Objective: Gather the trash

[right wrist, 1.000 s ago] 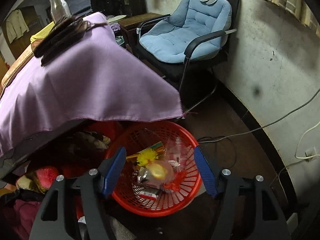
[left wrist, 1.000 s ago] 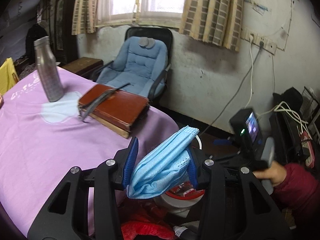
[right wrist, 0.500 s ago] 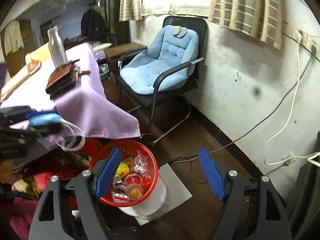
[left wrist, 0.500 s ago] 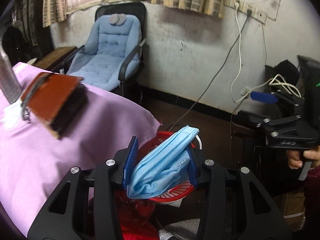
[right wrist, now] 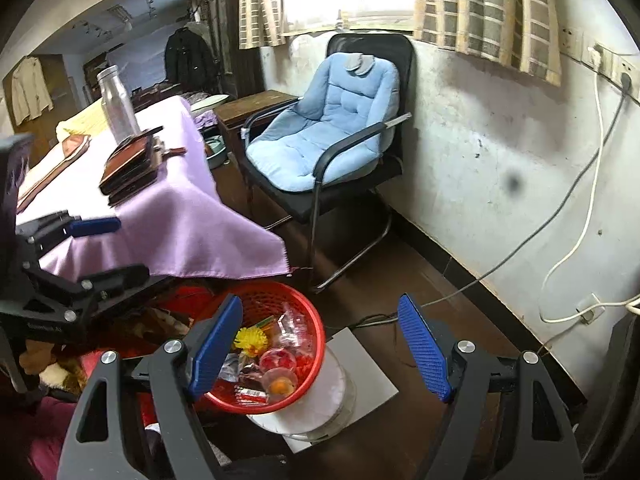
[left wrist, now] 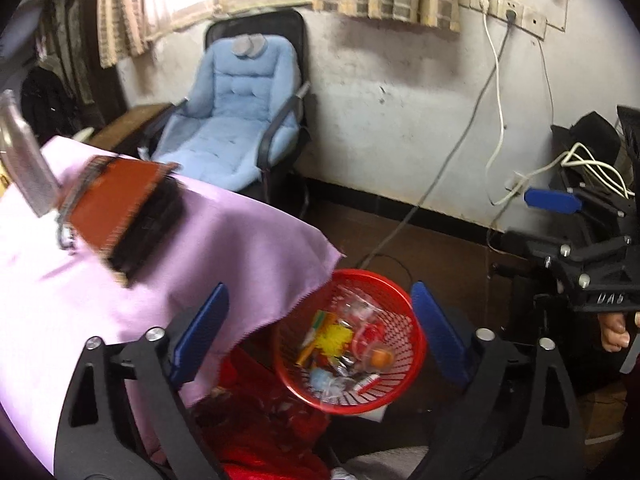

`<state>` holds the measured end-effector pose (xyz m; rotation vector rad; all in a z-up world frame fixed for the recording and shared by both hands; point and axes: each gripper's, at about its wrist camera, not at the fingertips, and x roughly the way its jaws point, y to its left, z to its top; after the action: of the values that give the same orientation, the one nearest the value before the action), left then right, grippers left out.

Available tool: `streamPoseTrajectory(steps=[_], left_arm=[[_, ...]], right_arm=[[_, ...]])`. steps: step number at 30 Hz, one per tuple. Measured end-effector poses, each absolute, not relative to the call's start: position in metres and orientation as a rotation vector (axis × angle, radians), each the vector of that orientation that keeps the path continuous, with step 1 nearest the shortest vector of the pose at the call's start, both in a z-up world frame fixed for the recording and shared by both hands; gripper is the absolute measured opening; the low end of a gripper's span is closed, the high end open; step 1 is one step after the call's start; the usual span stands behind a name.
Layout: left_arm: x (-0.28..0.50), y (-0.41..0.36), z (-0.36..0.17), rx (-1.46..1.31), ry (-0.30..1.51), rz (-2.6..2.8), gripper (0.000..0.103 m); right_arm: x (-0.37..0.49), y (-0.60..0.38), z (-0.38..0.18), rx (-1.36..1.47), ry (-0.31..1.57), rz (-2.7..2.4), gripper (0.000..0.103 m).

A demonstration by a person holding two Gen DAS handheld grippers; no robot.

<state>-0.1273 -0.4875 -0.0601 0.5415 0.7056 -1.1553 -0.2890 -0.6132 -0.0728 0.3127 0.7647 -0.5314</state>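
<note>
My left gripper hangs over the red mesh basket with its jaws opening wide and nothing between its blue pads. A light blue crumple, which looks like the face mask, lies in the basket among wrappers, a yellow tuft and a small cup. My right gripper stands open and empty above the floor just right of the same red basket. Each gripper shows at the edge of the other's view: the right gripper's pad and the left gripper's pad.
A table under a purple cloth bears brown books and a steel bottle; its corner overhangs the basket. A blue-cushioned chair stands by the wall. Cables trail across wall and floor. Red fabric lies under the table.
The left jaws have sprung open and the blue face mask has left them; a blue crumple now lies in the basket. The right gripper has risen and drawn back from the basket.
</note>
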Motion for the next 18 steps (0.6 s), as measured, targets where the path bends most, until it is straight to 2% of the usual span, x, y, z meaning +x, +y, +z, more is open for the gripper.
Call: streamPoseTrajectory(steps=[12,18], left_arm=[[-0.133,-0.43,-0.03,0.503,0.565,-1.068,0.096],[-0.138,-0.414,-0.024,0.489,0.558,-1.052,0.096]], right_arm=[[-0.29,-0.572,-0.058,0.296,0.741,-0.473,0.079],[-0.293,-0.549,-0.043,0.261,0.73,-0.454,0.079]])
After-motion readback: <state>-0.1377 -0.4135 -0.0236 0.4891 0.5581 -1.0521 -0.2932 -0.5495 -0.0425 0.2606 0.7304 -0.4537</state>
